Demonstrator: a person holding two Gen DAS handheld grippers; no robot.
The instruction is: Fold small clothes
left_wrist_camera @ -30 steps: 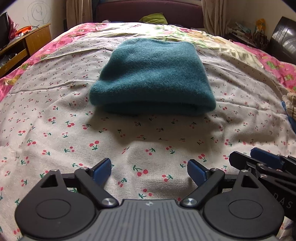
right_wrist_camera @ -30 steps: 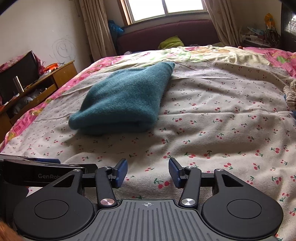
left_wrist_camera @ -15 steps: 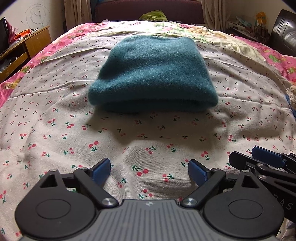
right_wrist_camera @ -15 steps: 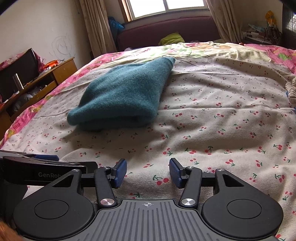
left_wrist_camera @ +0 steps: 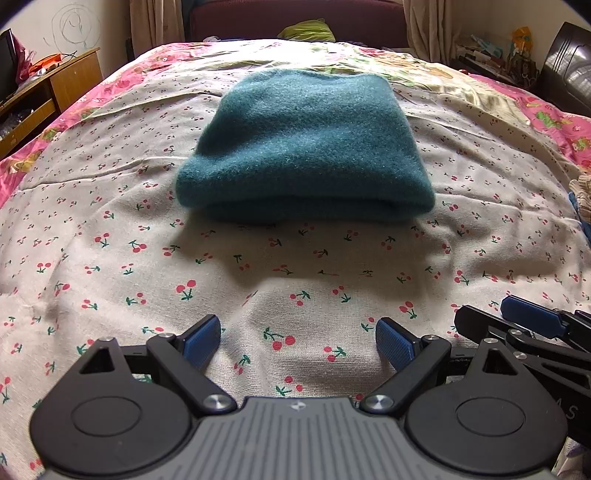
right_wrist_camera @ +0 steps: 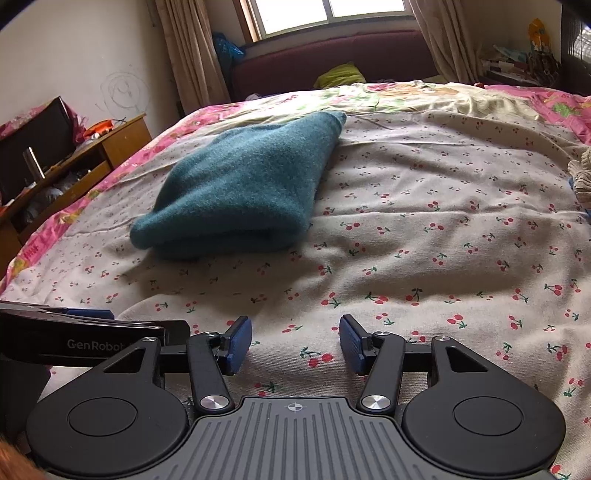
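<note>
A: Starting at the left, what is sitting around the bed?

B: A wooden side table [right_wrist_camera: 92, 155] is standing off the left edge, cluttered, with a metal cup [right_wrist_camera: 34, 162] on it. Curtains [right_wrist_camera: 188, 51] are hanging behind it beside a window [right_wrist_camera: 328, 14], and a dark red headboard [right_wrist_camera: 332, 55] is running along the far end with a yellow-green bundle [right_wrist_camera: 340, 74] lying against it.

A: And the garment?

B: The teal sweater [left_wrist_camera: 306, 147] is lying folded in the middle of the bedsheet [left_wrist_camera: 258, 288], well ahead of both grippers. It is looking thick and fuzzy, a rounded rectangle with its doubled fold facing the cameras. Nothing is lying between it and the claws but sheet.

A: The sheet itself?

B: Pale woven cotton printed with small red cherries, slightly wrinkled, sitting over a pink floral quilt [left_wrist_camera: 554, 122] that is showing at both edges.

A: The claws?

B: The left gripper [left_wrist_camera: 297, 341] is hovering released, blue ribbed pads [left_wrist_camera: 201, 341] spread wide, nothing between them. The right gripper [right_wrist_camera: 295, 341] is also released, its jaws standing about half apart over bare sheet. Each is showing at the edge of the other's view.

A: Farthest right?

B: A cream knit item [right_wrist_camera: 583, 177] is peeking in at the bed's right edge.
</note>
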